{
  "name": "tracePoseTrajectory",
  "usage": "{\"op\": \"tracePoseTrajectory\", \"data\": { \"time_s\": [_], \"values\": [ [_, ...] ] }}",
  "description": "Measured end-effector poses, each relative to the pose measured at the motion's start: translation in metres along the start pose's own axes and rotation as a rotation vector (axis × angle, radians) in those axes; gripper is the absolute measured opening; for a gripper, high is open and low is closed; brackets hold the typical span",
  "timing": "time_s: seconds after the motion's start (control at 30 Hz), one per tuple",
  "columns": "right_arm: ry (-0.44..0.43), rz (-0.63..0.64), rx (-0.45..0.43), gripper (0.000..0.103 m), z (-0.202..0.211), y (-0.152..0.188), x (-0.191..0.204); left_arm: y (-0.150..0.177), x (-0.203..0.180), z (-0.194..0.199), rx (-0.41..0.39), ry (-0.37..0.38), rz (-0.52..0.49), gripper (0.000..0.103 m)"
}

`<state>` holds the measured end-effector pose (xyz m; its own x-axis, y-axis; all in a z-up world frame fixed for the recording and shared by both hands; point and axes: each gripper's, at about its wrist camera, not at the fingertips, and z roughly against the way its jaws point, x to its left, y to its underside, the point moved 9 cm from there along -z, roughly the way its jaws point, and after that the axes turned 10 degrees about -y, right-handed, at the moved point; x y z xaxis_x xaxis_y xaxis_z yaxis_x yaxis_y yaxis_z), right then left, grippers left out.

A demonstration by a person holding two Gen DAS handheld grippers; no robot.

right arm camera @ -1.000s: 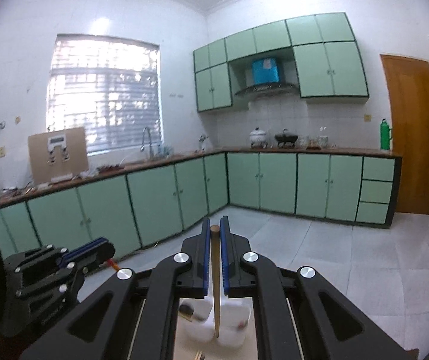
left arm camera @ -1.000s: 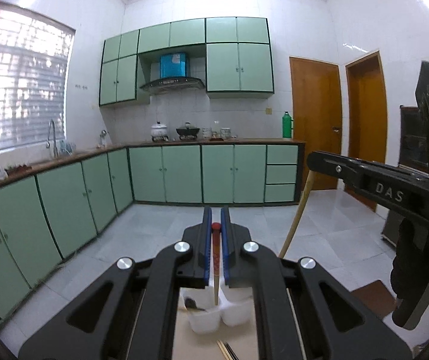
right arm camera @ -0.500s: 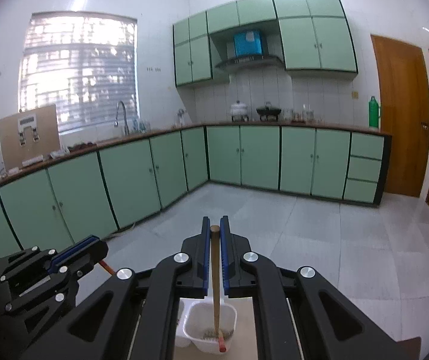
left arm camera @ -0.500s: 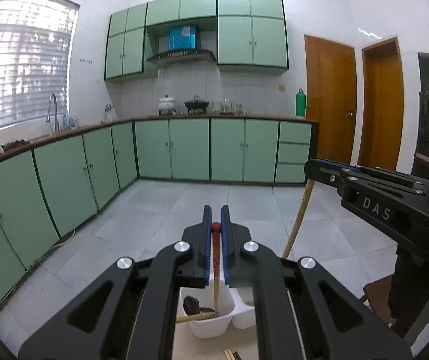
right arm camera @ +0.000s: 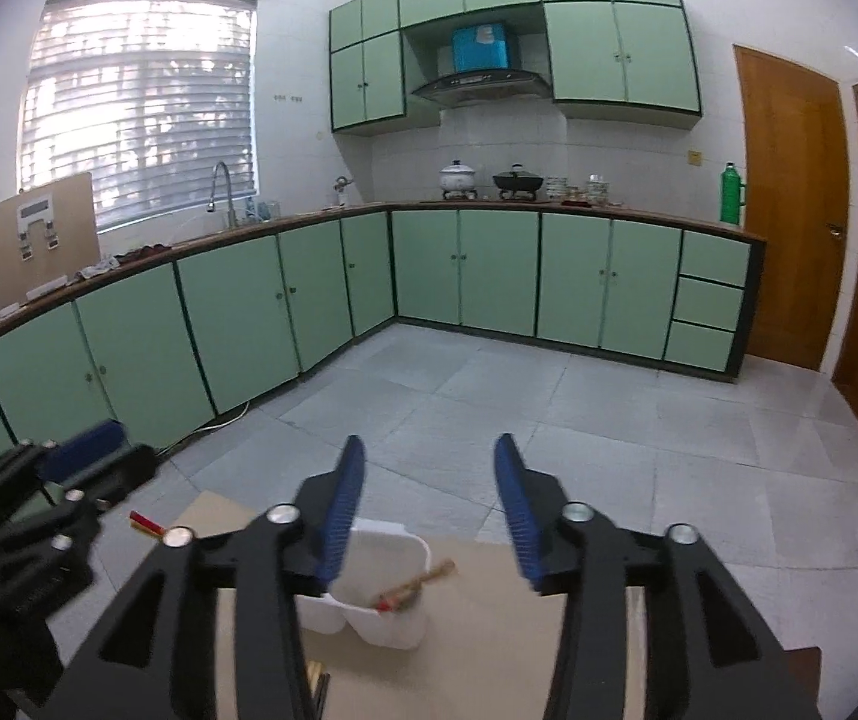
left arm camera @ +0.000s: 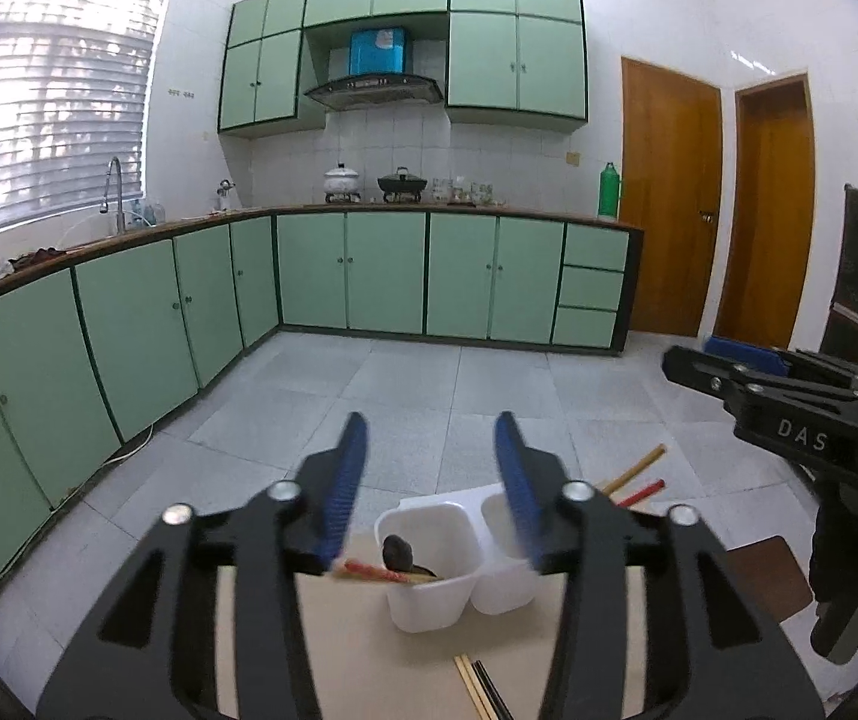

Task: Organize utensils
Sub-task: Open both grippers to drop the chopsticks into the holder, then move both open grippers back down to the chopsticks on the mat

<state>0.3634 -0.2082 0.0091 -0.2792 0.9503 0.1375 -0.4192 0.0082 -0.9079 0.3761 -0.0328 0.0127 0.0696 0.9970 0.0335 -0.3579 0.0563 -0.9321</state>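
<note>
A white two-compartment holder (left arm camera: 429,594) stands on a beige tabletop (left arm camera: 369,654). Its left cup holds a dark spoon (left arm camera: 396,551), and a red chopstick (left arm camera: 369,570) leans over the left rim. A tan chopstick (left arm camera: 636,471) and a red one (left arm camera: 642,491) stick out of the right cup. My left gripper (left arm camera: 432,417) hangs just above the holder, jaws opening with nothing between them. My right gripper (right arm camera: 431,441) is over the holder (right arm camera: 393,606), jaws also opening and empty. A tan chopstick (right arm camera: 414,587) rests in the cup below it.
Loose chopsticks (left arm camera: 480,687) lie on the table near its front edge. The right gripper (left arm camera: 723,363) shows at the right of the left wrist view, and the left gripper (right arm camera: 84,450) at the left of the right wrist view. Green cabinets and tiled floor lie beyond.
Both grippers were shut on upright chopsticks; both have now opened and let go. The chopsticks have dropped into the holder. Both grippers have sunk towards the holder.
</note>
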Motion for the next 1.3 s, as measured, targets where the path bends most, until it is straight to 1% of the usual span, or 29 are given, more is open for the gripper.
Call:
{"op": "tracePoseTrajectory", "data": {
  "time_s": [0.03, 0.07, 0.1, 0.13, 0.2, 0.27, 0.37, 0.5, 0.63, 0.8, 0.97, 1.1, 1.17, 1.23, 1.3],
  "values": [
    [0.003, -0.002, -0.003, 0.060, 0.004, 0.001, -0.001, 0.003, 0.003, 0.008, -0.003, -0.002, 0.003, 0.052],
    [0.008, -0.002, -0.014, 0.068, 0.014, 0.007, -0.001, 0.005, 0.005, 0.014, -0.006, -0.003, 0.004, 0.055],
    [0.008, -0.001, -0.018, 0.072, 0.021, 0.010, -0.001, 0.010, 0.007, 0.023, -0.009, -0.003, 0.006, 0.060],
    [0.005, 0.001, -0.023, 0.074, 0.030, 0.016, 0.001, 0.015, 0.009, 0.030, -0.012, -0.006, 0.007, 0.065],
    [0.001, 0.005, -0.029, 0.082, 0.043, 0.026, 0.005, 0.023, 0.010, 0.042, -0.017, -0.006, 0.004, 0.070],
    [-0.009, 0.006, -0.033, 0.086, 0.056, 0.039, 0.010, 0.037, 0.010, 0.055, -0.019, -0.011, 0.003, 0.078],
    [-0.021, 0.008, -0.024, 0.090, 0.072, 0.066, 0.018, 0.063, 0.012, 0.075, -0.012, -0.023, 0.001, 0.084],
    [0.000, 0.018, 0.005, 0.092, 0.086, 0.108, 0.030, 0.099, 0.012, 0.092, 0.021, -0.035, -0.010, 0.085],
    [-0.008, -0.009, 0.052, 0.092, 0.091, 0.151, 0.040, 0.145, 0.015, 0.101, 0.082, -0.043, -0.017, 0.085],
    [-0.014, -0.087, 0.108, 0.092, 0.086, 0.197, 0.047, 0.199, 0.022, 0.104, 0.161, -0.072, -0.013, 0.086],
    [-0.002, -0.121, 0.175, 0.092, 0.077, 0.238, 0.049, 0.241, 0.026, 0.102, 0.235, -0.100, -0.034, 0.086],
    [0.000, -0.114, 0.232, 0.092, 0.073, 0.265, 0.055, 0.262, 0.029, 0.101, 0.299, -0.101, -0.018, 0.086],
    [-0.007, -0.118, 0.253, 0.092, 0.072, 0.275, 0.058, 0.268, 0.030, 0.101, 0.316, -0.105, -0.016, 0.085],
    [-0.012, -0.117, 0.276, 0.090, 0.071, 0.283, 0.060, 0.273, 0.030, 0.101, 0.337, -0.107, -0.015, 0.085],
    [-0.014, -0.110, 0.302, 0.086, 0.069, 0.290, 0.063, 0.275, 0.031, 0.102, 0.345, -0.110, -0.013, 0.085]
  ]
}}
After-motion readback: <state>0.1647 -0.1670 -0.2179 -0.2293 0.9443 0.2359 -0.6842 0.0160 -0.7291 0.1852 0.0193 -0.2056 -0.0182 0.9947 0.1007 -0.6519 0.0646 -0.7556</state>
